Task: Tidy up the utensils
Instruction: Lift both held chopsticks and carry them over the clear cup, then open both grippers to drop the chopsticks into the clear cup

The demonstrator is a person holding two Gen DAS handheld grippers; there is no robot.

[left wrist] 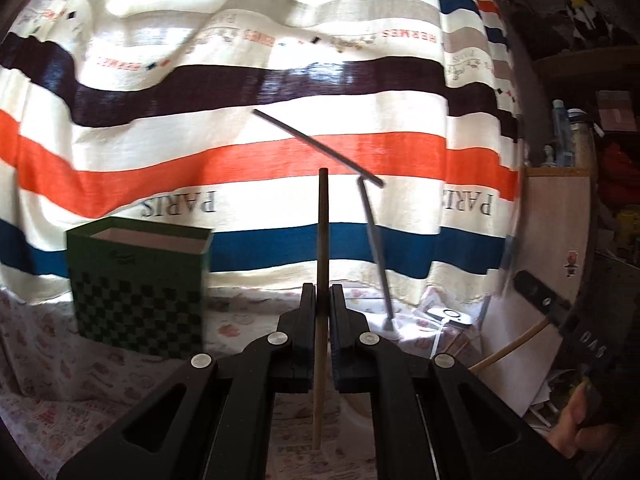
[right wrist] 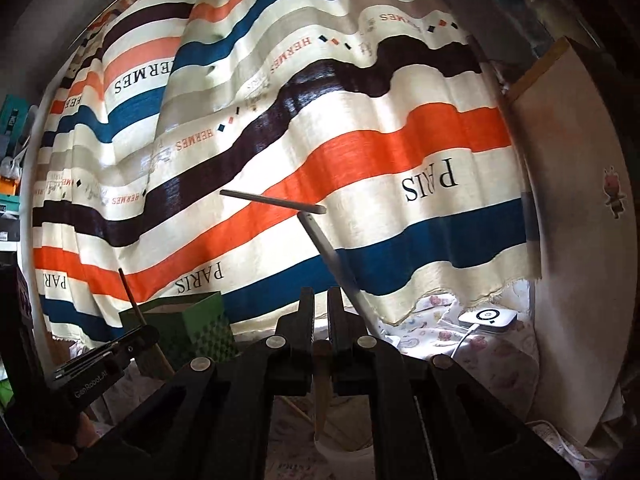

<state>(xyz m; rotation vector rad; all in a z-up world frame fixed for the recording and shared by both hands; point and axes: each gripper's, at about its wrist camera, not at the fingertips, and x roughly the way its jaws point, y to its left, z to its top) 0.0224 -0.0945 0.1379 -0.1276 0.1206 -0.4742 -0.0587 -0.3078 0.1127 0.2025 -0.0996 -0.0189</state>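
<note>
A thin brown wooden chopstick [left wrist: 322,280] was held upright by the closed left gripper [left wrist: 322,300] at lower centre, not yet placed in the green checkered box [left wrist: 140,292] at lower left, while the right gripper [right wrist: 321,308] was closed on another wooden utensil [right wrist: 321,384].

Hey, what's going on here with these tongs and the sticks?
A person is sorting utensils with two handheld tongs. The left tongs are shut on a wooden chopstick, held upright to the right of the open green checkered box. The right tongs seem to grip another wooden stick above a white cup. Two grey metal utensils stand up in front of the striped curtain.
</note>
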